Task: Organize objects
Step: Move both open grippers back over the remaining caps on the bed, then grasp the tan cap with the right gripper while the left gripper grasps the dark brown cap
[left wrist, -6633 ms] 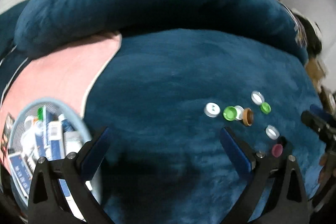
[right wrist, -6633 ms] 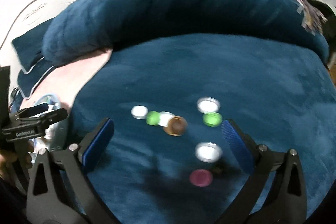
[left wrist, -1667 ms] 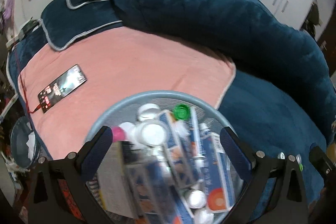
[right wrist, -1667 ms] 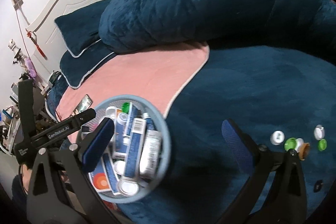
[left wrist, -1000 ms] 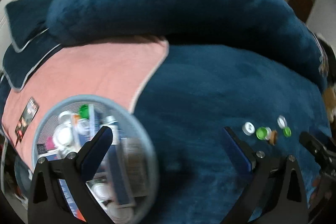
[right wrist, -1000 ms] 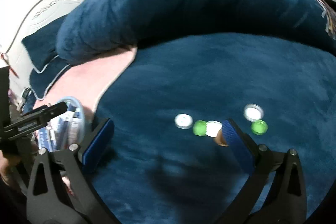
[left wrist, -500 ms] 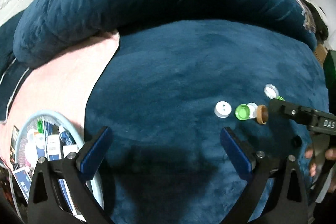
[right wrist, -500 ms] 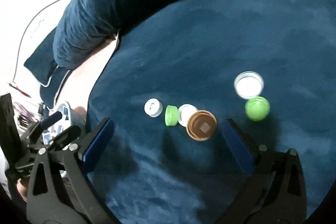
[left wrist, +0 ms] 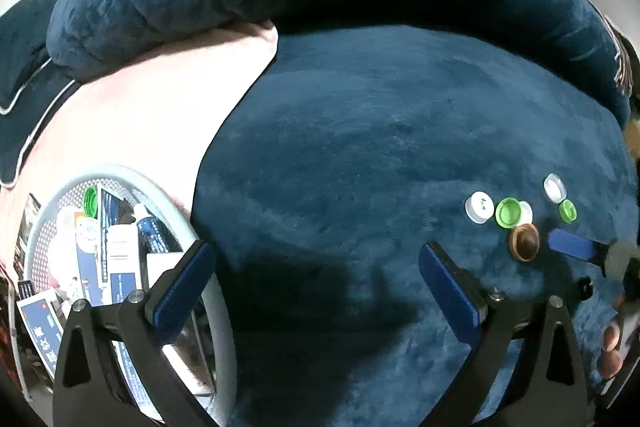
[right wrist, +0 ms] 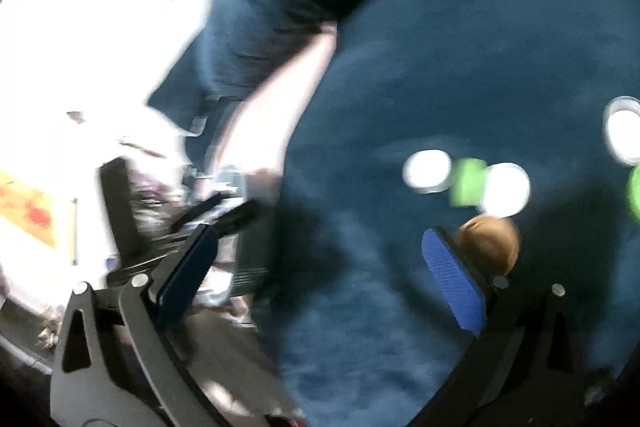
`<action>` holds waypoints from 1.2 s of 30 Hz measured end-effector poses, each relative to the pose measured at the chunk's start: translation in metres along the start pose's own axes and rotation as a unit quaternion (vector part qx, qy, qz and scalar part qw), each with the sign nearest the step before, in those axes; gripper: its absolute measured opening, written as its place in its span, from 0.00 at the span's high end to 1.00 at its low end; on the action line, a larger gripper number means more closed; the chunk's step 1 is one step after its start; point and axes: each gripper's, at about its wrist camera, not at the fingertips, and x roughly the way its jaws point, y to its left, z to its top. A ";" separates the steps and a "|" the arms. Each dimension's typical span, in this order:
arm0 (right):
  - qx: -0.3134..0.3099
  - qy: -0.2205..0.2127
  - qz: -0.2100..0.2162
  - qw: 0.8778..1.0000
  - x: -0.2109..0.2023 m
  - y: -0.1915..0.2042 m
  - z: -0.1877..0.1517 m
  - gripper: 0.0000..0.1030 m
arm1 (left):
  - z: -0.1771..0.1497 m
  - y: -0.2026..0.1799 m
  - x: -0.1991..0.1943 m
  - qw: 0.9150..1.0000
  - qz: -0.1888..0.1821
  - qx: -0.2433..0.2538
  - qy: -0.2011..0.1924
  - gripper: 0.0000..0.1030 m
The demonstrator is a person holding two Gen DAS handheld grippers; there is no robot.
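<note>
Both grippers gape wide and empty: left gripper [left wrist: 320, 279] has the full basket [left wrist: 120, 173] under its left finger. Right gripper [right wrist: 324, 267] sits low, brown cap [right wrist: 490, 241] just outside its right finger; white cap [right wrist: 426, 171] and green cap [right wrist: 466, 183] beyond, blurred.

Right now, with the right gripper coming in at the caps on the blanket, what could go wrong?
The brown cap touches the green cap, with a white cap packed close, so the open right gripper may knock neighbours aside. The plush blue blanket could let a cap tilt or sink when pressed. The right wrist view is motion-blurred, so aim may be off.
</note>
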 end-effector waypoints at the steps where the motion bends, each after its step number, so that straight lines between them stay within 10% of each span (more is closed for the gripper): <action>1: -0.019 -0.006 -0.020 1.000 -0.004 0.007 -0.003 0.00 | -0.001 0.001 -0.001 1.000 -0.003 -0.003 0.000 0.01; 14: -0.005 -0.026 -0.177 0.984 0.014 -0.022 -0.004 0.00 | -0.008 0.003 -0.001 1.000 0.004 -0.001 0.011 0.01; 17: 0.029 -0.011 -0.134 0.990 0.023 -0.036 -0.004 0.00 | -0.009 0.003 0.001 1.000 0.010 0.001 0.014 0.01; 22: -0.001 -0.058 0.062 0.996 -0.003 -0.004 -0.006 0.00 | -0.009 0.007 0.000 1.000 0.003 -0.007 0.011 0.01; 33: -0.048 -0.006 -0.106 0.993 0.028 0.003 -0.014 0.00 | -0.012 0.013 0.001 1.000 0.006 -0.005 0.012 0.01; 36: -0.085 -0.011 -0.204 0.975 0.041 0.010 -0.015 0.00 | -0.014 0.013 0.004 1.000 0.007 -0.007 0.016 0.01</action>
